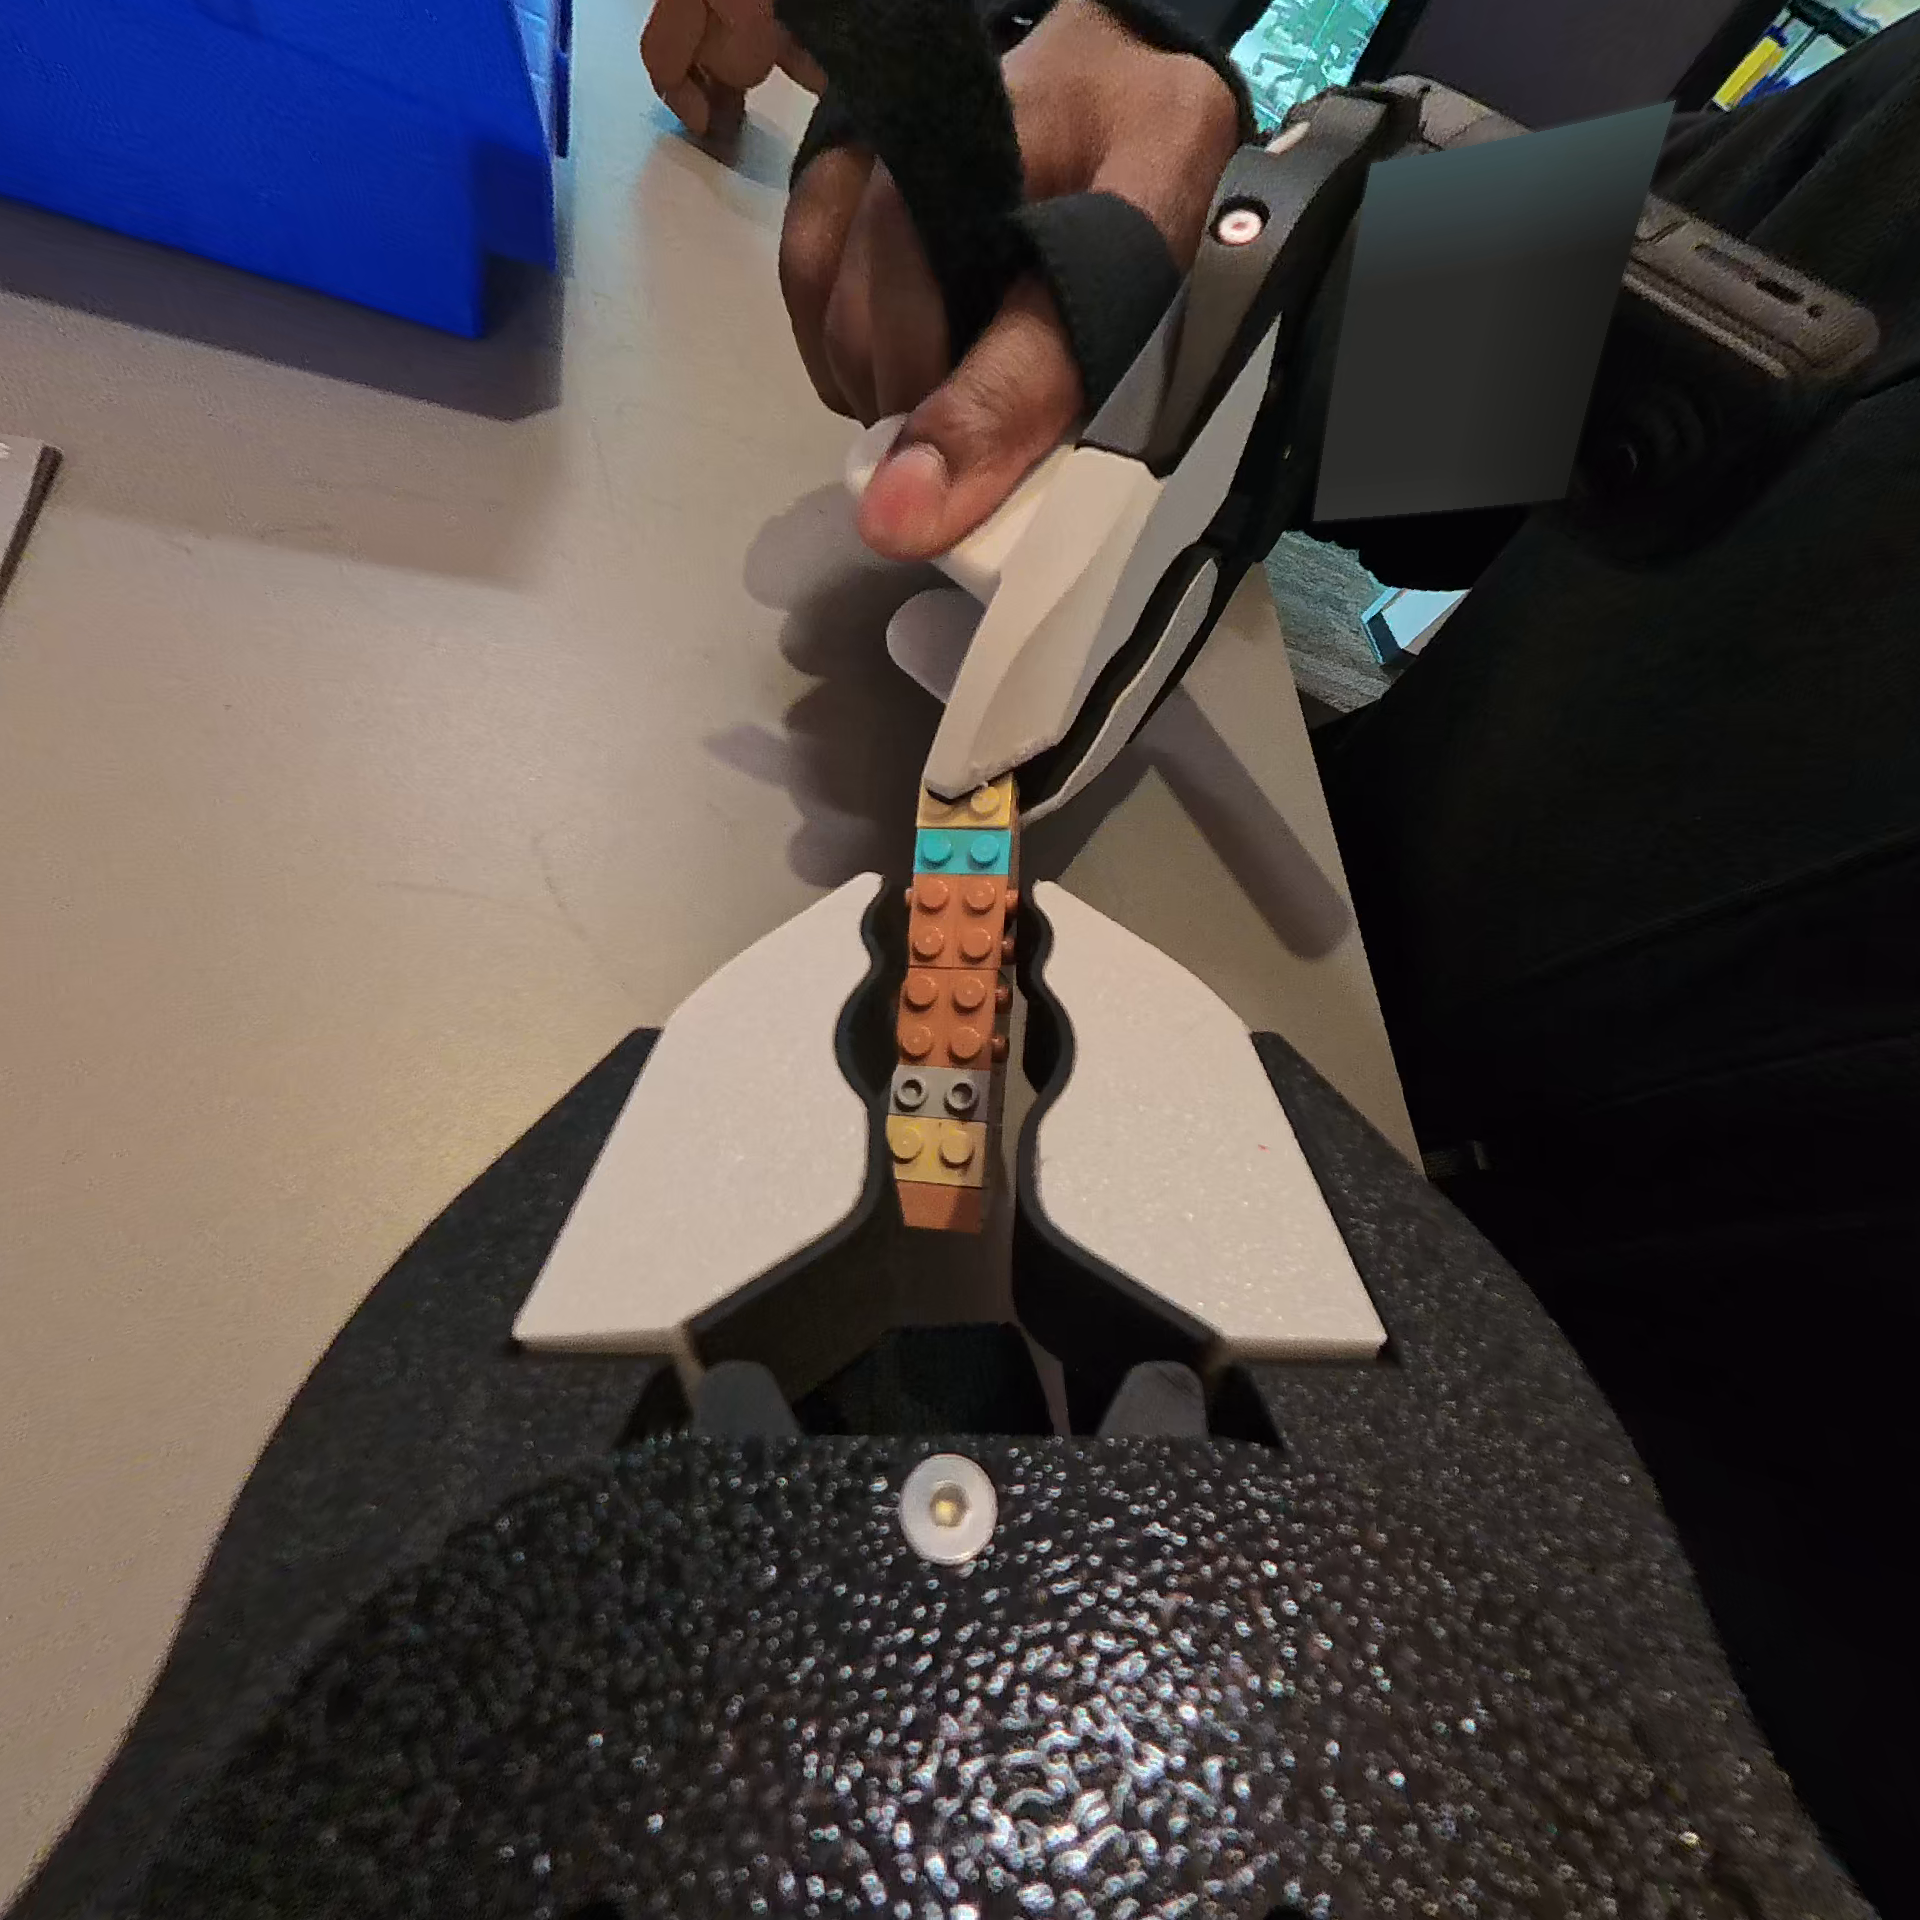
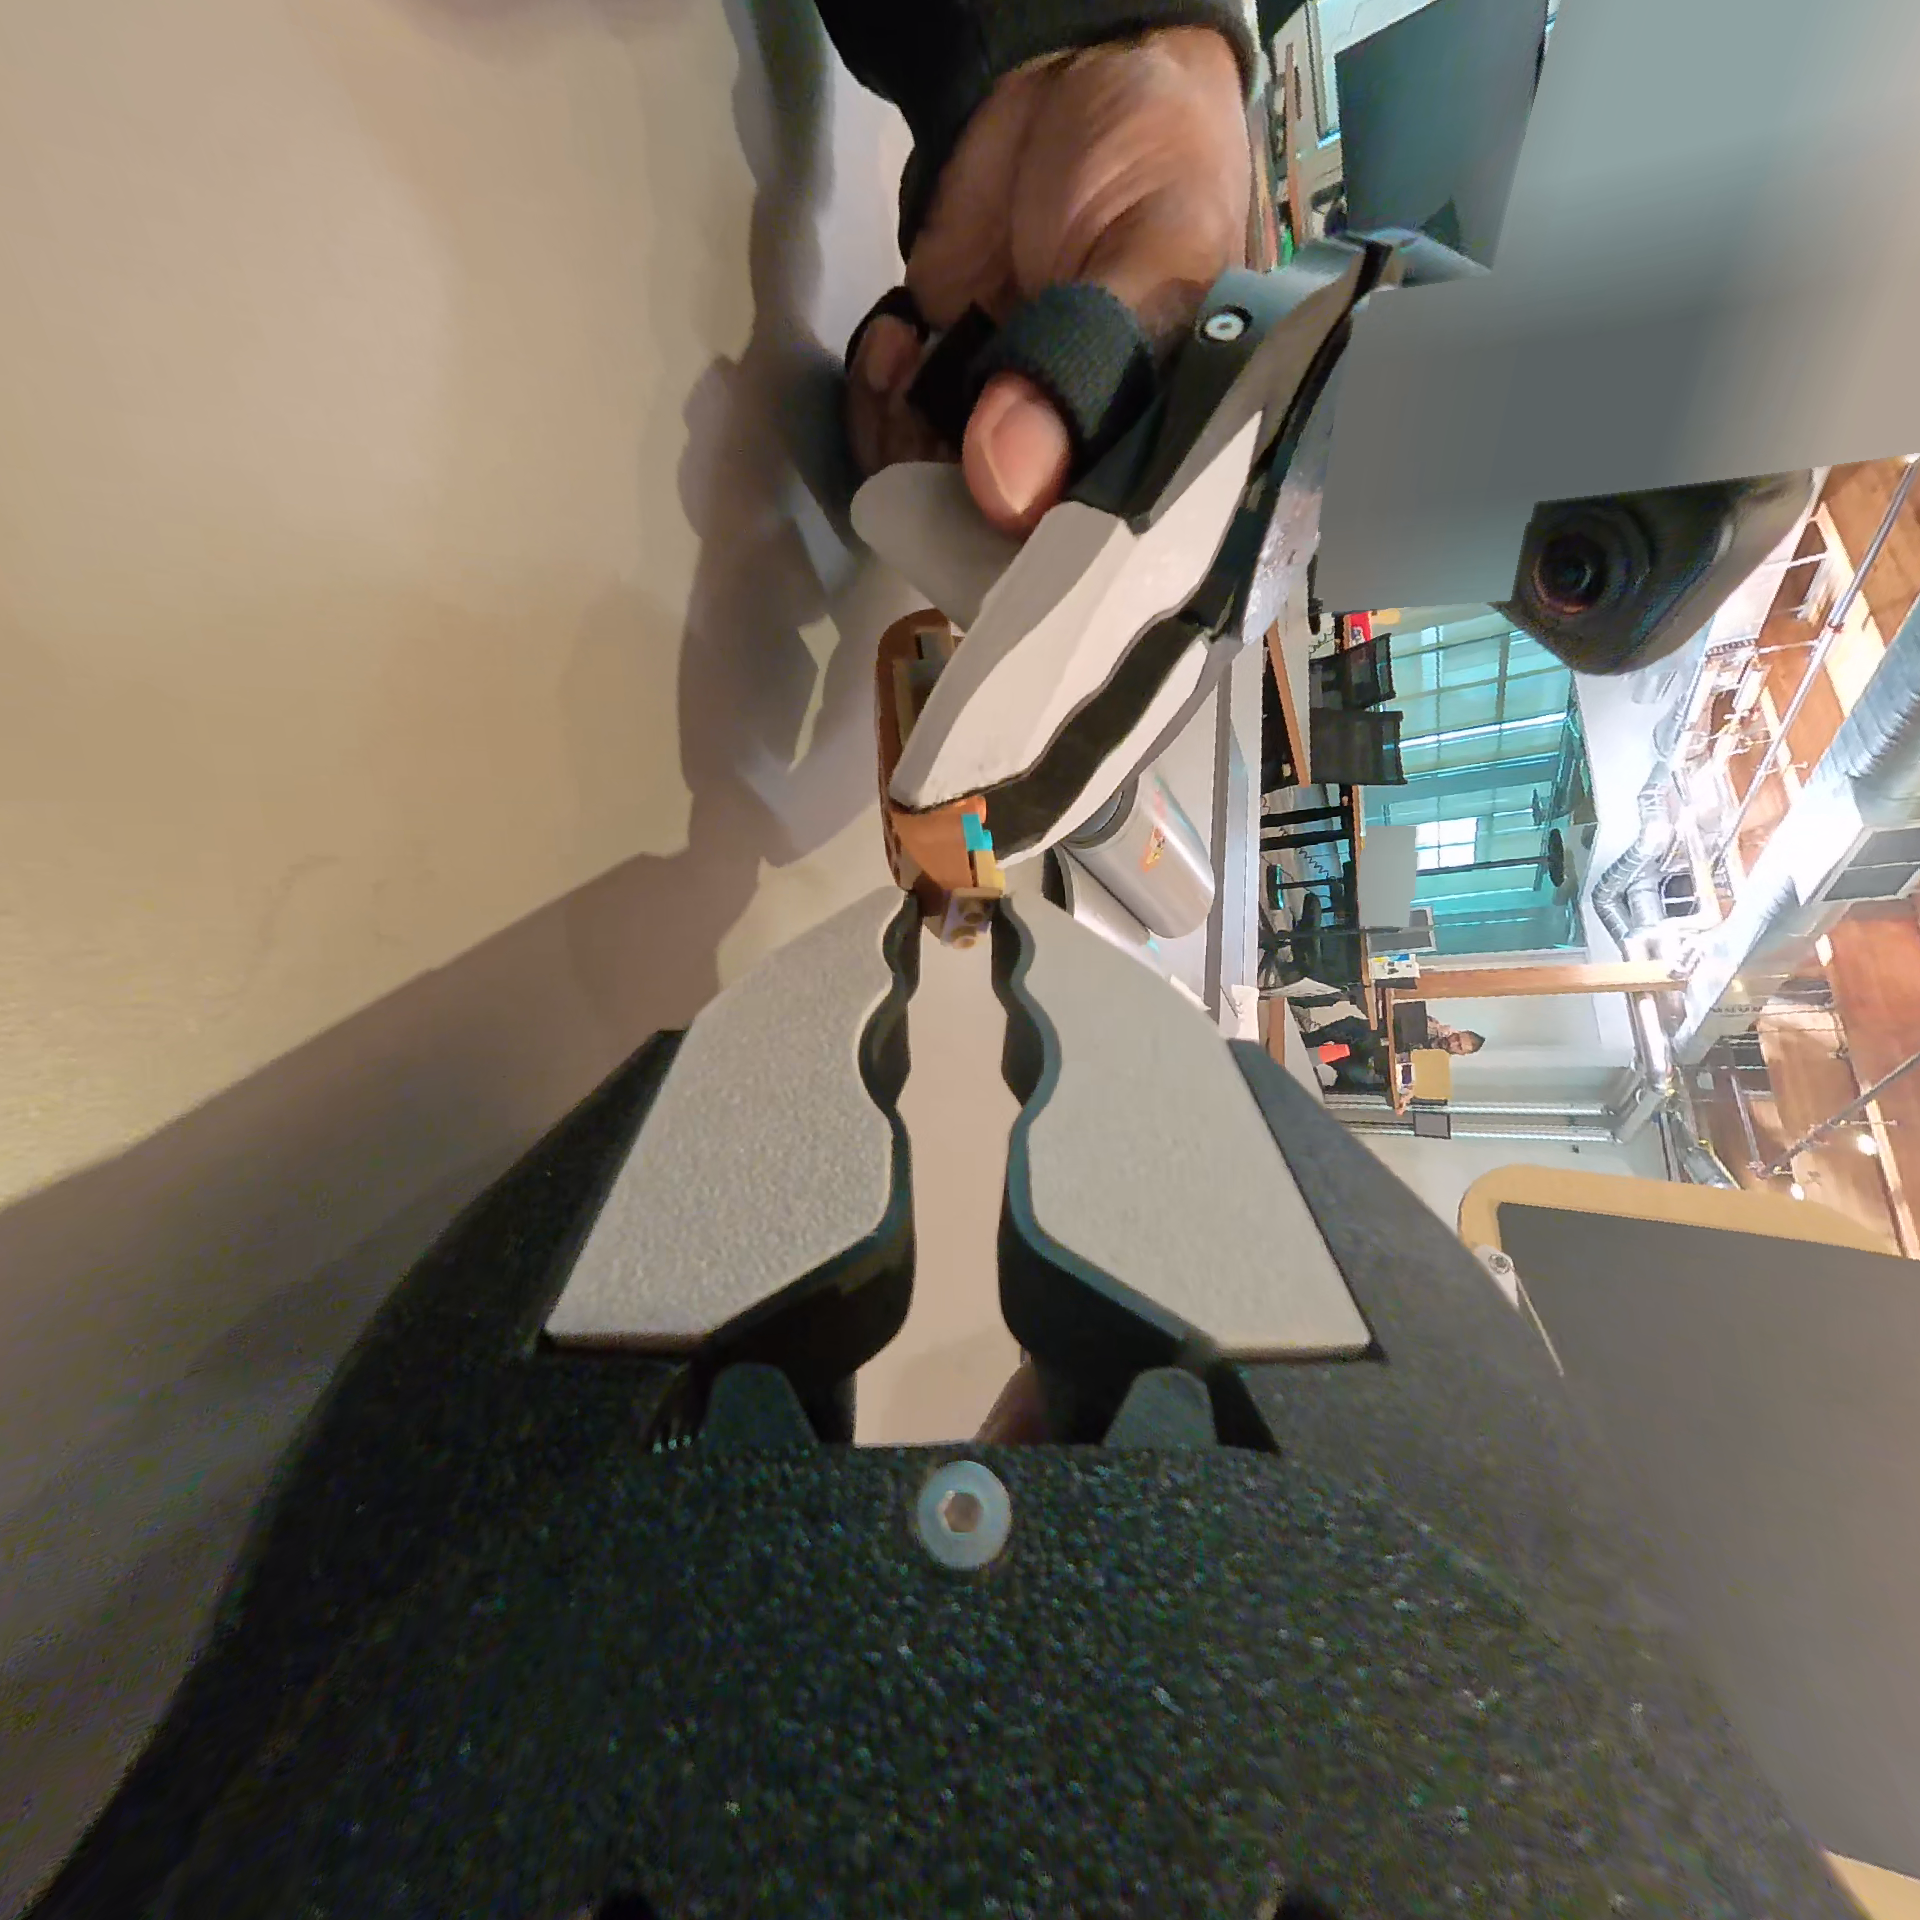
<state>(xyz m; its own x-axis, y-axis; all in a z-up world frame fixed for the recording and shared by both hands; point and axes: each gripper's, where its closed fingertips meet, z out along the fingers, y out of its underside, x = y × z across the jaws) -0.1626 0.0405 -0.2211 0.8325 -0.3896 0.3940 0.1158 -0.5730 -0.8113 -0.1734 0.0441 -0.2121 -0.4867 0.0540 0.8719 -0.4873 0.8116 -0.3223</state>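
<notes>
Centrally in the left wrist view, the left gripper (image 1: 954,914) clamps a bar of toy bricks (image 1: 951,997) lengthwise, narrowly parted pads pressing its orange middle to steady it above the beige table (image 1: 312,831). From the upper right, the right gripper (image 2: 951,920) pinches the tan brick (image 1: 982,802) at the bar's far end, jaws almost closed on it, apparently working that end piece. A blue bin (image 1: 270,156) sits at upper left.

Beige tabletop (image 1: 312,831), blue bin (image 1: 260,135), teal-lit windows (image 2: 1496,727) behind.
</notes>
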